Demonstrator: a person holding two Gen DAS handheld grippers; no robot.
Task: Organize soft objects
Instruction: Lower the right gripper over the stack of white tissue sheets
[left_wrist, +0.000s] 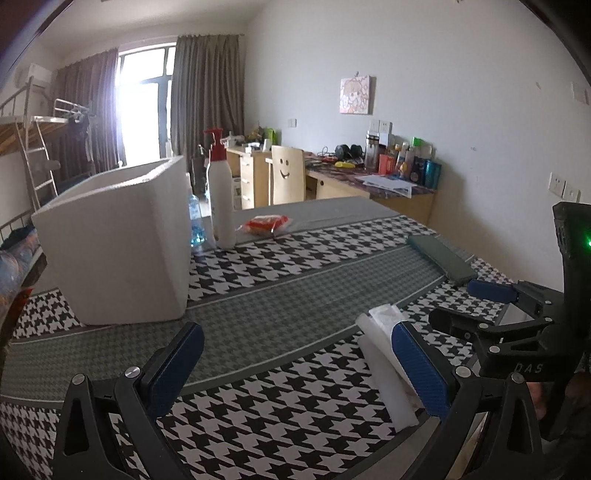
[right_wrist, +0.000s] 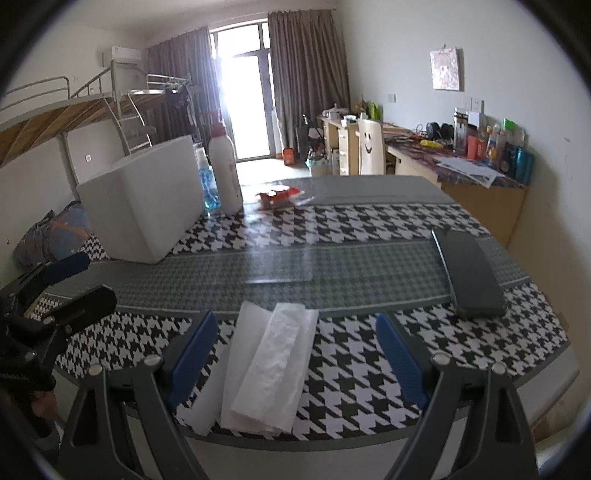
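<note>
Both grippers' fingers spread wide, empty. Right gripper straddles folded tissue at desk near edge. Left gripper beside it; box far left.

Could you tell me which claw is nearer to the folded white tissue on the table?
Right. The right claw straddles the tissue, open; the left claw sits to its left.

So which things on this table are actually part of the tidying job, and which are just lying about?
Part of the job: folded white tissue; white foam box, probably where it goes.

Just lying about: white pump bottle; blue bottle; red packet; dark case.
</note>
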